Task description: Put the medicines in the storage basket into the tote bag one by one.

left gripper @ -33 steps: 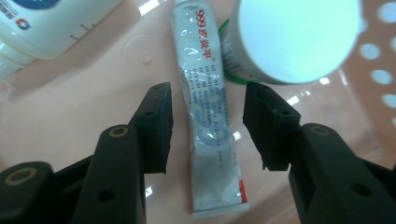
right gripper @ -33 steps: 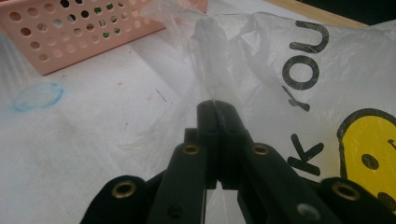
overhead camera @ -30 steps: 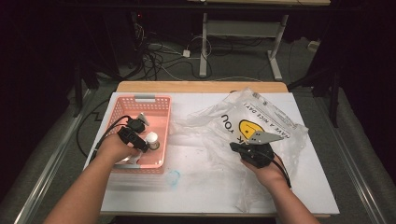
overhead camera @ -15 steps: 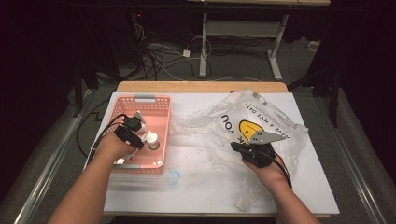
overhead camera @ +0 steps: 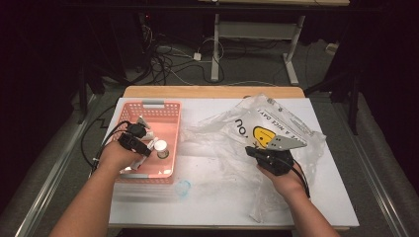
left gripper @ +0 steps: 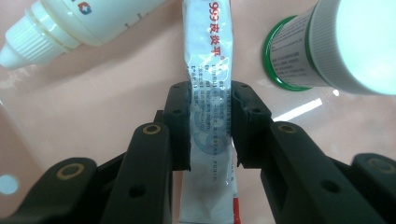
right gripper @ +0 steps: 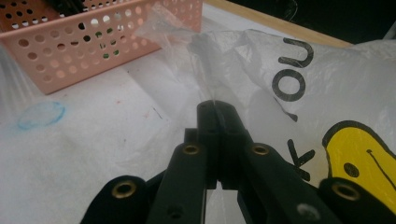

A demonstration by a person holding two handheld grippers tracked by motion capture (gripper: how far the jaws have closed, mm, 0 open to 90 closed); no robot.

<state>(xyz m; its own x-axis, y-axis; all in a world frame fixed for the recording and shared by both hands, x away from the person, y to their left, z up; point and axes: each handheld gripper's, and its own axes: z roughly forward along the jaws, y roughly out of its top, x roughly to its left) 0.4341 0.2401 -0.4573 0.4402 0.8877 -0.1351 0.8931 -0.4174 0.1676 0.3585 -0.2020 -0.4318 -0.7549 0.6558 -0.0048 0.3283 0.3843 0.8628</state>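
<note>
- Pink perforated plastic basket (overhead camera: 168, 112) stands on the left part of the white table (overhead camera: 207, 197); the left gripper (overhead camera: 141, 145) reaches down into it from the person's left hand (overhead camera: 116, 157).
- In the left gripper view, the left gripper (left gripper: 210, 126) has just been closing its black jaws, and a flat white ointment tube with red and grey print (left gripper: 208, 60) now lies between them, both pads touching its sides about midway along its length.
- The tube runs straight along the line of the jaws: its printed end reaches beyond the tips onto the pink basket floor, and its crimped end with a red stripe comes back between the jaw arms.
- Just beside the tube on one side lies a white dropper bottle with a ribbed cap (left gripper: 56, 23); on the other side stands a white-capped round bottle with a green-edged label (left gripper: 322, 46), near the jaw tip but apart from it.
- The right gripper (right gripper: 215, 106) holds its jaws fully closed, pinching a thin fold of the crumpled clear plastic bag with black letters and a yellow smiley face (right gripper: 327, 84).
- In the high view, the right gripper (overhead camera: 253, 150) sits low on the bag (overhead camera: 276, 123), which spreads over the right part of the table, well apart from the basket.
</note>
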